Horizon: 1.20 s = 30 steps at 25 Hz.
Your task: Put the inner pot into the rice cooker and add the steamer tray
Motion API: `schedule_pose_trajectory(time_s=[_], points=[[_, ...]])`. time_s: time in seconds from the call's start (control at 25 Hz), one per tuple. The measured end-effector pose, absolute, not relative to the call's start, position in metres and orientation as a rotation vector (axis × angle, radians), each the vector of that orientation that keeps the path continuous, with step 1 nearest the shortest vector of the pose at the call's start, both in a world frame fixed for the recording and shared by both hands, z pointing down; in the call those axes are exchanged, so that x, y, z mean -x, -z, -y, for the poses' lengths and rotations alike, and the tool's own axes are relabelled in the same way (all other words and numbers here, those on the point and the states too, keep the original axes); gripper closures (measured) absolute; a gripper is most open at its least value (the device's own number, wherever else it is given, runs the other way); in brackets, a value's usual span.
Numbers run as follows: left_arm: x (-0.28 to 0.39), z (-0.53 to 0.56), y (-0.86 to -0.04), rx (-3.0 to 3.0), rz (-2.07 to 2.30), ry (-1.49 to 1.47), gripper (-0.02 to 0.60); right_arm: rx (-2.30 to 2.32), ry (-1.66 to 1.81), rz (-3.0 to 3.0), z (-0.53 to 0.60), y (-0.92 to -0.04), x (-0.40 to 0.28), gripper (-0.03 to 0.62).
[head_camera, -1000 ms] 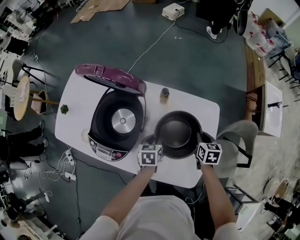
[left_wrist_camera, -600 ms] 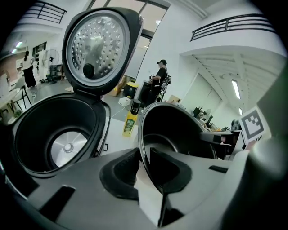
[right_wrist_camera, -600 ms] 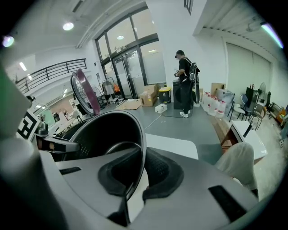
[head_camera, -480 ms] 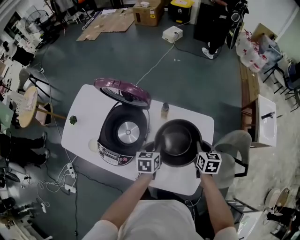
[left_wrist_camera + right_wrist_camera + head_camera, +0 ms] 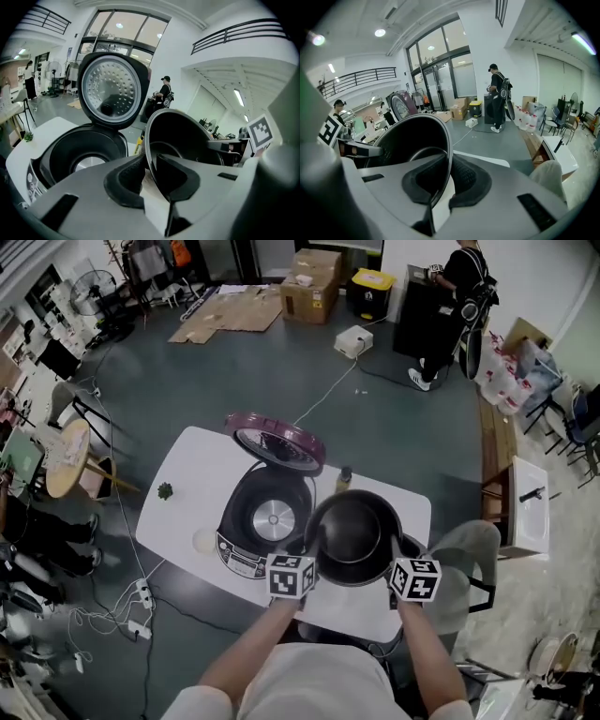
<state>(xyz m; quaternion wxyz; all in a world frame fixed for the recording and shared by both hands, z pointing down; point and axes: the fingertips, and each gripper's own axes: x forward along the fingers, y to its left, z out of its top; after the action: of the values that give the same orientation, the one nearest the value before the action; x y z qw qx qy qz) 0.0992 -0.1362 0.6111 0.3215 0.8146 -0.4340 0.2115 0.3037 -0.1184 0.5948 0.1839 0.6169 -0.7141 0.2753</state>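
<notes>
My left tool (image 5: 150, 174) and right tool (image 5: 446, 180) each pinch the rim of the inner pot (image 5: 354, 532) on opposite sides, so it hangs balanced above the table (image 5: 192, 479), just beside the open rice cooker (image 5: 267, 521), whose empty well waits for it.

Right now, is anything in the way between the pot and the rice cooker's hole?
Nothing visible. The left gripper and right gripper hold the inner pot by its rim beside the rice cooker; its lid stands open and nothing sits inside.
</notes>
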Motion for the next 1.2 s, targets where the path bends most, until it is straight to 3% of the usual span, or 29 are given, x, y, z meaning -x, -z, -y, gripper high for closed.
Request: schedule_pose_trajectory(time_s=[1.2], points=[[0.085,0.170,-0.570,-2.122,1.330,-0.525,0.491,-1.531,-0.654,2.188,0.174,-0.559,-0.118,0.533]])
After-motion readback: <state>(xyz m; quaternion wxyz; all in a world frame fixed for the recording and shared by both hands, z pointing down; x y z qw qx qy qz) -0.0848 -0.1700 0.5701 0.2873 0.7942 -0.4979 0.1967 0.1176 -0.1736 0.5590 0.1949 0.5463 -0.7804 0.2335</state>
